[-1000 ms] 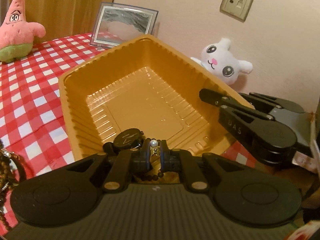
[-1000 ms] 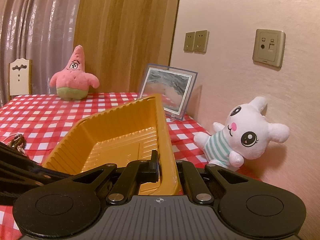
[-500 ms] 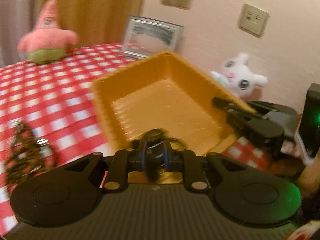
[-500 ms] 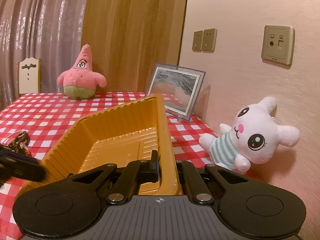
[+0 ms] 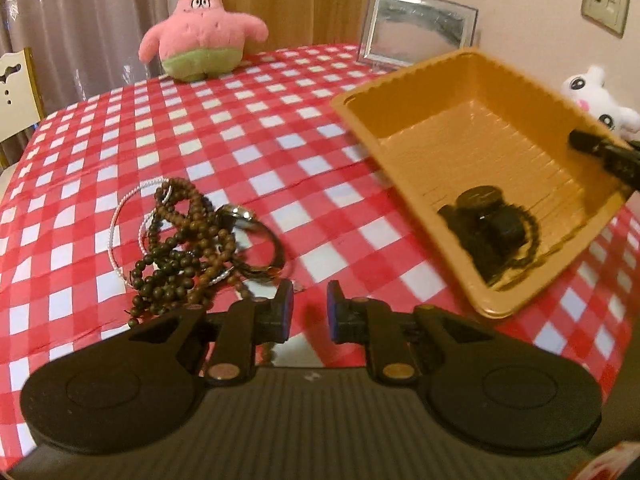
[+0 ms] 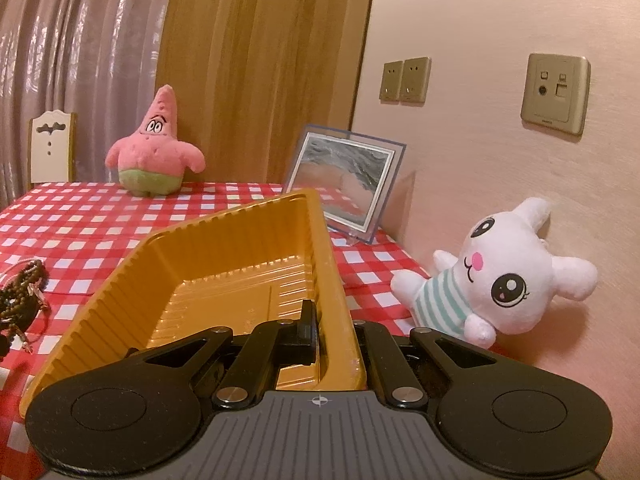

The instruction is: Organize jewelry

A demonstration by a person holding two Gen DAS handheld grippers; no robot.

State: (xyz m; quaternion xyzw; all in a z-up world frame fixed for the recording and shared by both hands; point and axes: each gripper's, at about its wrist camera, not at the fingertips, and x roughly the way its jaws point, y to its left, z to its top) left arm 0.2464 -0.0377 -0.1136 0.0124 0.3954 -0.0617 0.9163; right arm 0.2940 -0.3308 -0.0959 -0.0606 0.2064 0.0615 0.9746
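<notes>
Your right gripper (image 6: 334, 330) is clamped on the near wall of the orange tray (image 5: 472, 92), where a dark watch (image 5: 490, 224) lies. Your left gripper (image 5: 310, 312) stands open and empty over the checked tablecloth (image 5: 240, 128), just beside the tangled bead bracelets (image 5: 184, 236).

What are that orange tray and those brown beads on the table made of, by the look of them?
The orange tray looks like thin moulded plastic: glossy, with fine ribs pressed into its walls and floor. The brown beads look like wood or seed, matte and dark, strung in tangled strands; the picture cannot settle which. The thin ring lying around them glints like silvery metal.
</notes>
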